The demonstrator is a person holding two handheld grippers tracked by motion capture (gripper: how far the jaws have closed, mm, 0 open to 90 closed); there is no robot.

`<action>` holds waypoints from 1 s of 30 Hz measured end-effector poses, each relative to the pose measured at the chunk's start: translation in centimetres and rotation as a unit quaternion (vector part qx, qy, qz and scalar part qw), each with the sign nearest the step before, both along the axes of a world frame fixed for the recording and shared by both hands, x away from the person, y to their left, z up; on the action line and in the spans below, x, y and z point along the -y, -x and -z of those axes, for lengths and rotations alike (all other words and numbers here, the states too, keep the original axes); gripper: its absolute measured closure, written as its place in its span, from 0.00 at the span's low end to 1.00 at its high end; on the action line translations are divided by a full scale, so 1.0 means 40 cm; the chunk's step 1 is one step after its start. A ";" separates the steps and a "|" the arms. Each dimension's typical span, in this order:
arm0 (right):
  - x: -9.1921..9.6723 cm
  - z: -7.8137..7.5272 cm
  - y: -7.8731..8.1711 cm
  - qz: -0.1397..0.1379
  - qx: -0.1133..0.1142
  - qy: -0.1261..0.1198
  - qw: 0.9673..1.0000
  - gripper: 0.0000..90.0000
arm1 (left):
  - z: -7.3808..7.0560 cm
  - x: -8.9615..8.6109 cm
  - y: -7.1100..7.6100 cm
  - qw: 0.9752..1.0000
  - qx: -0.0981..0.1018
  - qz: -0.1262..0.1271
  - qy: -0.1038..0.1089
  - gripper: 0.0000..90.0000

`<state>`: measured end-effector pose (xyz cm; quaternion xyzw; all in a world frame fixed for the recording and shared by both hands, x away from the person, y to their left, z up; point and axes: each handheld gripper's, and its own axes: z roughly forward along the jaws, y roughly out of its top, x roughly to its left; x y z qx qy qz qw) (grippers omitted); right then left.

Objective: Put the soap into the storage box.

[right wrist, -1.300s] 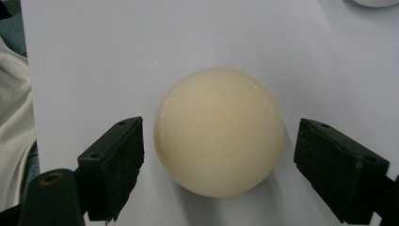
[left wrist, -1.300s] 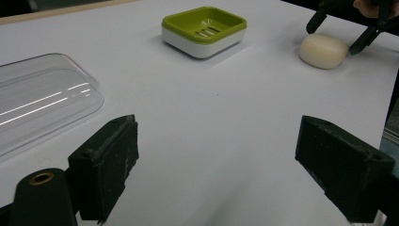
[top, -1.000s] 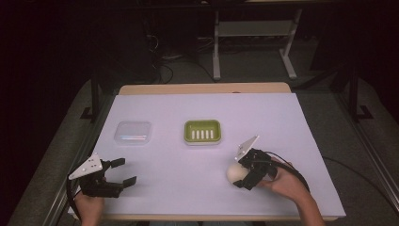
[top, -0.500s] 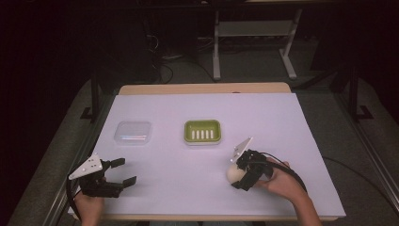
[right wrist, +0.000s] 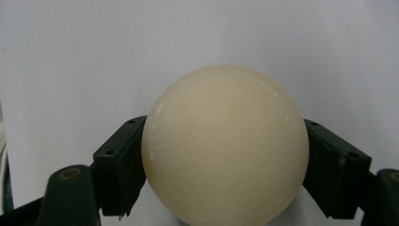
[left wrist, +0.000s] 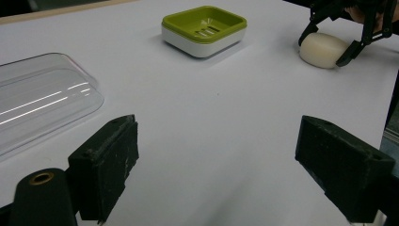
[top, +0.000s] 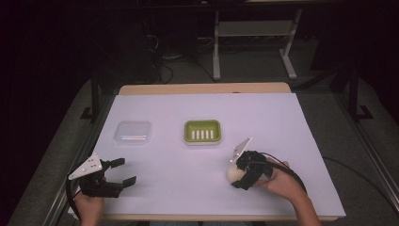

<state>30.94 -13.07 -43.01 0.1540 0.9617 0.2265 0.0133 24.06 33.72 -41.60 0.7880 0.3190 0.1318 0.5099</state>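
At the lower right of the high view, our right gripper [top: 239, 173] is closed around the cream soap [top: 234, 173], which rests on the white table [top: 282, 122]. Our left gripper [top: 123, 171], lower left, has its jaws wide apart and holds nothing.

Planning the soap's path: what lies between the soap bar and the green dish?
Nothing: between the soap bar in the right tool and the green dish is bare white table cover, as the high view shows.

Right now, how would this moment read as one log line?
right gripper: shut on soap bar | left gripper: open, idle | soap dish: empty | clear lid: apart
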 end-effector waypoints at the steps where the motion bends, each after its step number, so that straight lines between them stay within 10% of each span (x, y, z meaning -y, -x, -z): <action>1: 0.000 0.000 0.000 0.001 -0.001 0.001 1.000 0.25 | 0.000 0.000 0.000 1.000 0.000 -0.001 0.001 0.15; 30: -0.021 -0.051 -0.020 -0.001 -0.004 -0.017 1.000 0.26 | -0.001 -0.002 0.001 1.000 0.000 -0.003 0.006 0.15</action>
